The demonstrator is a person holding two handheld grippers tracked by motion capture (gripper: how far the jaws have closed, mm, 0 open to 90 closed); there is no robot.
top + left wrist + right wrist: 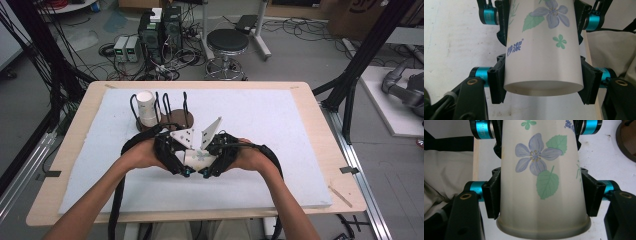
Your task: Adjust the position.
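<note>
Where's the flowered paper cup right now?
In the high view the flowered cup sits at the table's near centre, clamped between the left gripper and the right gripper, just in front of the rack holding a white cup.

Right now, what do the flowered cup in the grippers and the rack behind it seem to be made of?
The flowered cup looks like matte white paper: thin wall, rolled rim in the right gripper view, and flowers and blue lettering printed flat on it. The rack seems to have dark, slightly glossy bent-wire loops, probably coated metal, on a round brown base, perhaps wood; it is too small to be sure.
</note>
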